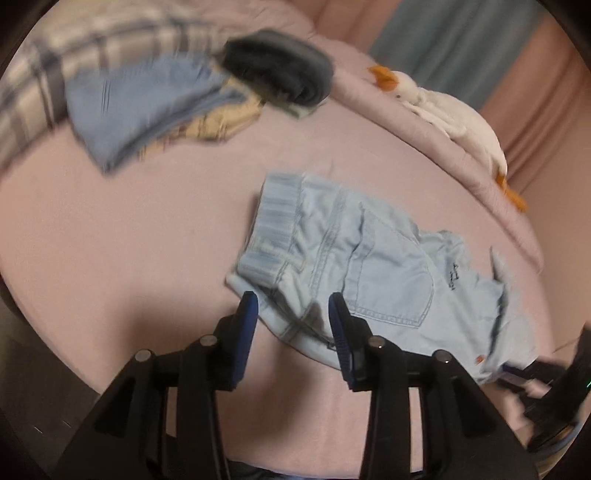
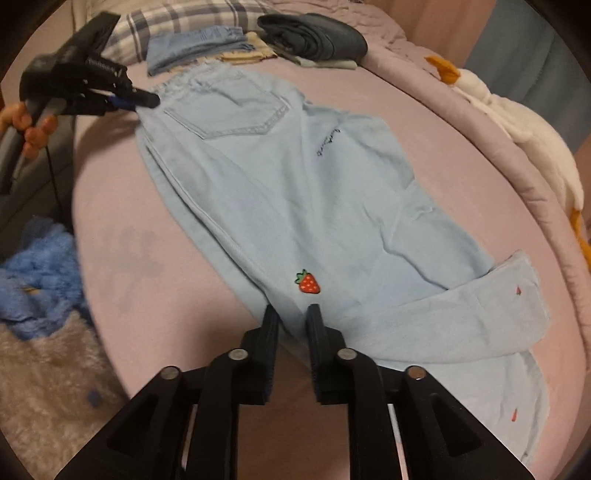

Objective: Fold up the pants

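The left claw [image 1: 291, 310] is hovering over the waistband end of the pants [image 2: 295, 192], its blue pads standing apart with a rumpled edge of denim lying loosely between them; nothing is being pinched. The right claw [image 2: 291, 314] is sitting at the leg edge, just below the strawberry patch [image 2: 307, 282], its jaws parted by a narrow gap; the cloth is lying under and between the tips, but the pads are not seeming to press on it.

The pale blue pants are lying flat on the pink bed [image 2: 110, 240], apparently already folded lengthwise, one leg over the other, with the back pocket [image 2: 229, 110] facing up. The cuffed hem end is lying turned sideways to the right of the right claw.

Judging from this, the first fold is looking done and both claws are letting go; the folds across the length are still remaining before the pants can join the stack of folded clothes [image 2: 258, 40] near the plaid pillow [image 2: 170, 22]. A goose plush toy [image 2: 517, 122] is resting along the bed's far edge.
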Tool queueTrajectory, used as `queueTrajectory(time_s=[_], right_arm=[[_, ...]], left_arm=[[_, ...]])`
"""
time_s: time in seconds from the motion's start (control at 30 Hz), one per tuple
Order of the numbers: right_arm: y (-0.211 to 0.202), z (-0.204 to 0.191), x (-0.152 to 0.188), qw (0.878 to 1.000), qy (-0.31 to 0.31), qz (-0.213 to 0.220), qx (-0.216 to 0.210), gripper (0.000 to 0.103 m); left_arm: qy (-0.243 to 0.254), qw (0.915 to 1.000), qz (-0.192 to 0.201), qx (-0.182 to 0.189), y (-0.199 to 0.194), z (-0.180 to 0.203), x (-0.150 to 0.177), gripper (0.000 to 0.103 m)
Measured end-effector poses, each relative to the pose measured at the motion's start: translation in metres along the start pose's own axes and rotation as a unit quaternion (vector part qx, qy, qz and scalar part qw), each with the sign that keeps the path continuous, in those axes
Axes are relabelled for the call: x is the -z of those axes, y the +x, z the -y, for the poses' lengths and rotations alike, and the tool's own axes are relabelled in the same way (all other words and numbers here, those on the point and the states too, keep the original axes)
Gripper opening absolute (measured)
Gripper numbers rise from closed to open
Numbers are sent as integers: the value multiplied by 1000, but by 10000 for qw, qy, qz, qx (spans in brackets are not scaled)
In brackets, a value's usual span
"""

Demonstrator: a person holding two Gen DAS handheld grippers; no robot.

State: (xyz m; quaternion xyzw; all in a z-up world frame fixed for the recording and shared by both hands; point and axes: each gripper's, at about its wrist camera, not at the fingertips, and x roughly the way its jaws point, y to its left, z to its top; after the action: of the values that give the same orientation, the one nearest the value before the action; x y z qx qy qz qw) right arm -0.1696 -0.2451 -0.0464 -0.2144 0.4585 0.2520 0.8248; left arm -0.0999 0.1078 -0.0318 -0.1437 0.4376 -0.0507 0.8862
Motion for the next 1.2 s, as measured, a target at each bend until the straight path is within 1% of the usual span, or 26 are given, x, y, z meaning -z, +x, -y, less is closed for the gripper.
queueTrajectory(time_s=[0.07, 0.1, 0.17, 0.23, 0.3, 0.37, 0.4, 0.43, 0.5, 0.53, 0.57, 0.6, 0.67, 0.7, 0.73, 0.83, 0.87, 0.9, 0.93, 1.0, 1.03, 1.07, 1.2], right_arm=[[-10, 7, 1, 9995, 238, 109, -201, 19], [-16, 11, 1, 9983, 422, 234, -317, 19], [-25, 23, -1, 9931, 850, 523, -620, 20], [-24, 28, -4, 9882, 1169, 667, -737, 20], [-16, 27, -10, 9863, 1387, 658, -607, 20], [-5, 25, -16, 9863, 1495, 578, -399, 20], [0, 23, -17, 9860, 1532, 541, -377, 20], [6, 21, -17, 9861, 1556, 480, -328, 20], [16, 16, -13, 9891, 1441, 282, -87, 20], [21, 12, -11, 9907, 1355, 162, -13, 20], [23, 9, -5, 9917, 1278, 124, 7, 20], [20, 8, -1, 9923, 1218, 228, 11, 20], [15, 13, 0, 9911, 1303, 214, -135, 20], [11, 20, 1, 9888, 1442, 230, -316, 20], [5, 29, 2, 9852, 1618, 301, -478, 20], [-13, 64, 5, 9727, 2174, 628, -511, 21], [-20, 80, 7, 9657, 2438, 751, -489, 21], [-26, 99, 10, 9569, 2749, 847, -391, 23], [-29, 114, 13, 9498, 2999, 864, -234, 26], [-32, 153, 13, 9322, 3519, 837, 135, 30], [-32, 164, 13, 9273, 3642, 843, 199, 31], [-29, 185, 12, 9182, 3873, 793, 262, 32], [-10, 230, 5, 8934, 4452, 547, 263, 32]], left_arm=[[326, 9994, 100, -104, 0, 12, 0, 40], [543, 9983, 135, -144, 2, 23, 0, 40], [799, 9967, 83, -103, 10, 34, 2, 40], [1040, 9945, 0, -71, 20, 49, 4, 40], [1314, 9912, -80, -111, 33, 60, 9, 40], [1608, 9859, -295, -342, 49, 68, 21, 40], [1750, 9823, -478, -471, 60, 69, 26, 42], [1892, 9787, -544, -581, 68, 70, 32, 42], [2111, 9746, -361, -654, 66, 73, 36, 43], [2150, 9736, -388, -658, 66, 73, 35, 43], [2106, 9747, -423, -616, 65, 71, 32, 43], [2004, 9771, -467, -545, 64, 68, 29, 44], [1812, 9813, -483, -424, 60, 63, 24, 46], [1759, 9826, -470, -379, 59, 64, 24, 48], [1714, 9836, -456, -316, 58, 65, 22, 50], [1739, 9837, -453, 33, 52, 84, 24, 51], [1786, 9827, -467, 179, 49, 94, 27, 51], [1849, 9807, -512, 373, 50, 105, 28, 51], [1908, 9789, -547, 492, 51, 114, 30, 51], [2069, 9730, -661, 776, 56, 137, 34, 51], [2183, 9686, -741, 928, 60, 151, 37, 50], [2285, 9645, -810, 1046, 63, 163, 41, 50], [2822, 9414, -1019, 1540, 77, 219, 56, 50]])
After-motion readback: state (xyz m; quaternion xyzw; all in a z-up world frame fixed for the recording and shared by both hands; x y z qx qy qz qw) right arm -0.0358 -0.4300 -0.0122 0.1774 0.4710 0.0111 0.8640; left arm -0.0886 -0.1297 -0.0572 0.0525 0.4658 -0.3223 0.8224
